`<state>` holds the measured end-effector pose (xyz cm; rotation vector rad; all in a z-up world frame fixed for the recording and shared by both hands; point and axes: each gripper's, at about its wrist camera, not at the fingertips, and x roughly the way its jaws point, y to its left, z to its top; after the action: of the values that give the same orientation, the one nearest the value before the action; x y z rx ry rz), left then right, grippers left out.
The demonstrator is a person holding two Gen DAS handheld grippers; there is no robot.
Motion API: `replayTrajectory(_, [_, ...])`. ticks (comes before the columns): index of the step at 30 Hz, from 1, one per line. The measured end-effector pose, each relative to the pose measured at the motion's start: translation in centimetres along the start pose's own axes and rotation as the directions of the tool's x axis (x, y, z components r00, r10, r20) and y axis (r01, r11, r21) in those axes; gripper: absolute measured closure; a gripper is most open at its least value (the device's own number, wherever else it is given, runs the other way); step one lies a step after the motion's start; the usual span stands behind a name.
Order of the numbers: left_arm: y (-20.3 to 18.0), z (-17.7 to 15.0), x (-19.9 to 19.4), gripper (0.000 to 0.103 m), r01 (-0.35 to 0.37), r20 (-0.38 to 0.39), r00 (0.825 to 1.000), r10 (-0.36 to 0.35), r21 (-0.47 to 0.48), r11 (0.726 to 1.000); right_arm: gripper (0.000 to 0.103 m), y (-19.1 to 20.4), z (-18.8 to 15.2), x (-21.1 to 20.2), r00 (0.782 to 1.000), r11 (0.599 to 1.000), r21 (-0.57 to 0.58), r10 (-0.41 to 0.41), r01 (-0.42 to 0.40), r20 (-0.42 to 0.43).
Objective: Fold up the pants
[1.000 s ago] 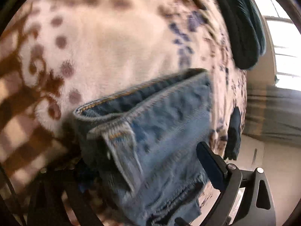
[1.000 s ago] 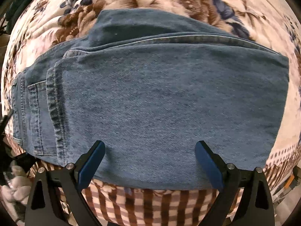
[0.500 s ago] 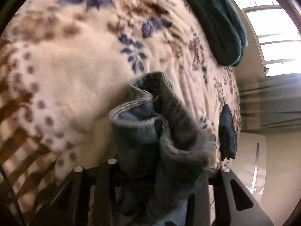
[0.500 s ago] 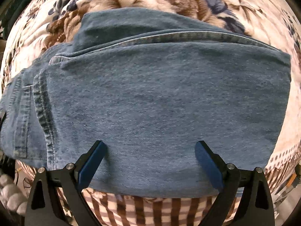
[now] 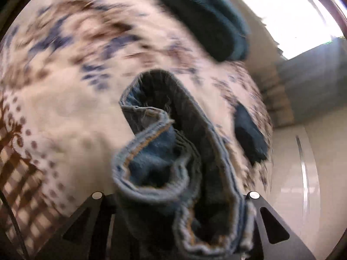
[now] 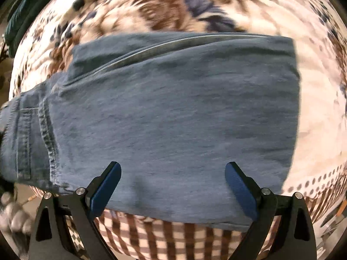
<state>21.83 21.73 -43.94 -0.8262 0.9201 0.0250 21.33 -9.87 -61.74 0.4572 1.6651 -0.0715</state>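
Observation:
Blue denim pants (image 6: 173, 119) lie folded across a floral blanket (image 6: 164, 6) on a bed. My right gripper (image 6: 172, 186) is open and empty, its blue pads (image 6: 106, 188) hovering over the near edge of the denim. My left gripper (image 5: 175, 212) is shut on a bunched end of the pants (image 5: 164, 151), lifted off the blanket (image 5: 65, 99); its fingers are hidden by the cloth. The waistband and pocket end shows at the left of the right wrist view (image 6: 23, 143).
A dark teal cushion (image 5: 208, 19) lies at the far side of the bed, and a small dark item (image 5: 249, 134) sits near the bed's edge. A window (image 5: 288, 15) and pale floor (image 5: 303, 173) lie beyond. The blanket's checked border (image 6: 173, 236) hangs at the near edge.
My left gripper closed on the pants end and lifted it, bunching the denim. The pants shifted in the right wrist view as that end was pulled. My right gripper stayed open.

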Motion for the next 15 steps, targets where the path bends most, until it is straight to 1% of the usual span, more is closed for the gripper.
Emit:
replayTrajectory(1, [-2.0,-0.7,-0.4,0.082,0.010,0.001,1.000,-0.010,0.046,0.999,0.004,-1.2,0.2,-0.3,1.000,1.000,0.012,0.012,-0.012,0.002])
replayTrajectory(2, [-4.9,-2.0,-1.0,0.082,0.016,0.001,1.000,-0.016,0.127,0.992,0.004,-2.0,0.2,-0.5,1.000,1.000,0.025,0.020,-0.020,0.006])
replayTrajectory(3, [-6.7,-2.7,-0.9,0.082,0.027,-0.004,1.000,-0.026,0.173,0.985,0.004,-3.7,0.0,-1.1,0.999,0.999,0.040,0.030,-0.030,0.012])
replayTrajectory(4, [-9.1,-4.2,-0.9,0.082,0.038,-0.016,0.999,-0.035,0.240,0.970,0.004,-5.3,0.0,-1.6,0.999,0.997,0.062,0.045,-0.046,0.018])
replayTrajectory(6, [-12.6,-6.3,0.3,0.082,0.062,-0.055,0.997,-0.047,0.310,0.949,0.004,-7.8,0.1,-2.6,0.998,0.994,0.094,0.056,-0.060,0.035])
replayTrajectory(8, [-15.7,-9.6,1.7,0.082,0.082,-0.104,0.993,-0.046,0.378,0.922,0.005,-11.3,-0.8,-4.2,0.997,0.988,0.139,0.060,-0.067,0.058])
replayTrajectory(10, [-18.5,-13.0,3.7,0.082,0.092,-0.150,0.988,-0.026,0.454,0.886,0.005,-15.3,-1.7,-6.1,0.995,0.977,0.203,0.055,-0.070,0.078])
replayTrajectory(11, [-19.7,-14.9,4.9,0.082,0.099,-0.181,0.983,-0.010,0.490,0.866,0.005,-16.7,-1.9,-6.5,0.995,0.971,0.229,0.050,-0.068,0.085])
replayTrajectory(13, [-21.4,-18.6,7.2,0.082,0.108,-0.231,0.973,0.028,0.555,0.825,0.005,-20.6,-2.5,-7.3,0.995,0.959,0.278,0.023,-0.049,0.094])
replayTrajectory(15, [-22.5,-22.8,9.7,0.082,0.120,-0.283,0.956,0.078,0.620,0.776,0.005,-23.6,-3.1,-7.5,0.996,0.949,0.314,0.003,-0.030,0.088])
